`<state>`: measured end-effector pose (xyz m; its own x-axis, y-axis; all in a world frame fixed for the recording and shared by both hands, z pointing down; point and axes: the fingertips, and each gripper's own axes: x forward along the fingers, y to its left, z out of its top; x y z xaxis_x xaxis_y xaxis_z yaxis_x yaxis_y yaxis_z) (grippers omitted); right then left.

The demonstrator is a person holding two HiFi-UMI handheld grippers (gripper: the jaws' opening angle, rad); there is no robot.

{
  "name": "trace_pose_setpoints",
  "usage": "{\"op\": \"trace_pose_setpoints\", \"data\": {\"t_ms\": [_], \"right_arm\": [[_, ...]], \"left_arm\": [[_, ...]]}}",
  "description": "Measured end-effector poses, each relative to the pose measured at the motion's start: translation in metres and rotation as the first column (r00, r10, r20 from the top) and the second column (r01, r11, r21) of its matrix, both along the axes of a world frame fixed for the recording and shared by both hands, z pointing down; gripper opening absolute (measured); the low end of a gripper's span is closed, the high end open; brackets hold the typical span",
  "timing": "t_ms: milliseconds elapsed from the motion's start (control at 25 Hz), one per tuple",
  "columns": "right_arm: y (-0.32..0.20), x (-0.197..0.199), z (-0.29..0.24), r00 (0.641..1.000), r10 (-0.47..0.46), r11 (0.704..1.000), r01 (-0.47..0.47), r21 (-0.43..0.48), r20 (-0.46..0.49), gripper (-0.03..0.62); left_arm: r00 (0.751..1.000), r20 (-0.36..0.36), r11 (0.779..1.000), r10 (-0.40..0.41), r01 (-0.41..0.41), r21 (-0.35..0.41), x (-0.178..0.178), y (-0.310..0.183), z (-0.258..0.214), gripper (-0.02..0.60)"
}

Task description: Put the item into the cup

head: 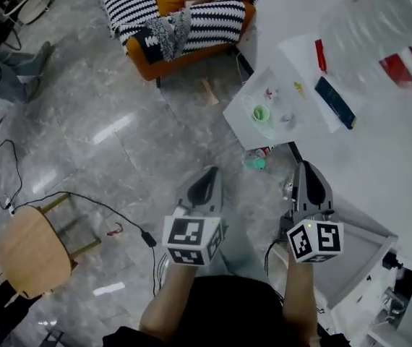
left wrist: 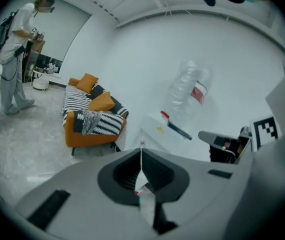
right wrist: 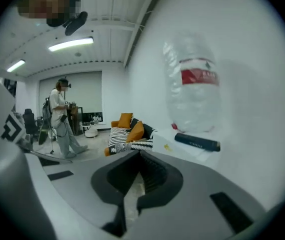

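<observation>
A clear cup (head: pixel 261 114) with a green bottom stands on the near corner of the white table (head: pixel 379 157). Small items lie around it: a red-and-white piece (head: pixel 269 92), a yellow piece (head: pixel 299 87) and a clear piece (head: pixel 285 118). Both grippers hang over the floor, short of that corner. My left gripper (head: pixel 209 173) is shut with nothing in it, its tips meeting in the left gripper view (left wrist: pixel 142 145). My right gripper (head: pixel 307 166) is also shut and empty (right wrist: pixel 139 154). Neither touches the table or the cup.
A dark blue case (head: pixel 335 101), a red stick (head: pixel 320 55) and a lying water bottle (head: pixel 401 67) sit farther along the table. An orange sofa (head: pixel 184 27) with striped cushions stands beyond. A wooden stool (head: pixel 29 248) and black cables (head: pixel 112 215) are at left. A person (left wrist: pixel 12 54) stands far off.
</observation>
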<state>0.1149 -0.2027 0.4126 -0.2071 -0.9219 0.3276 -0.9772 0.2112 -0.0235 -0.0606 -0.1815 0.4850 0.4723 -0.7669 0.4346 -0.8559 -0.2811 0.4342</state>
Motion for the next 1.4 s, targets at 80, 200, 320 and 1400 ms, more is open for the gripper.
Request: {"op": "trace_pose_setpoints", "data": {"t_ms": [80, 200, 320, 1400], "right_arm": [[0.015, -0.006, -0.025, 0.999, -0.003, 0.999, 0.005, 0.033, -0.047, 0.011], [0.033, -0.019, -0.055, 0.999, -0.028, 0.997, 0.031, 0.066, -0.039, 0.011], [0.044, -0.031, -0.077, 0.999, -0.04, 0.993, 0.039, 0.109, 0.0, 0.011], [0.116, -0.013, -0.141, 0.99, -0.057, 0.961, 0.019, 0.274, 0.131, 0.01]], "left_arm": [[1.0, -0.016, 1.0, 0.005, -0.005, 0.025, -0.001, 0.017, -0.029, 0.014], [0.999, -0.006, 0.998, 0.033, -0.032, 0.062, 0.003, 0.048, -0.065, 0.014], [0.999, 0.013, 0.995, 0.053, -0.053, 0.08, 0.009, 0.07, -0.09, 0.014], [0.955, 0.244, 0.886, 0.168, -0.255, 0.388, 0.082, 0.081, -0.203, 0.012]]}}
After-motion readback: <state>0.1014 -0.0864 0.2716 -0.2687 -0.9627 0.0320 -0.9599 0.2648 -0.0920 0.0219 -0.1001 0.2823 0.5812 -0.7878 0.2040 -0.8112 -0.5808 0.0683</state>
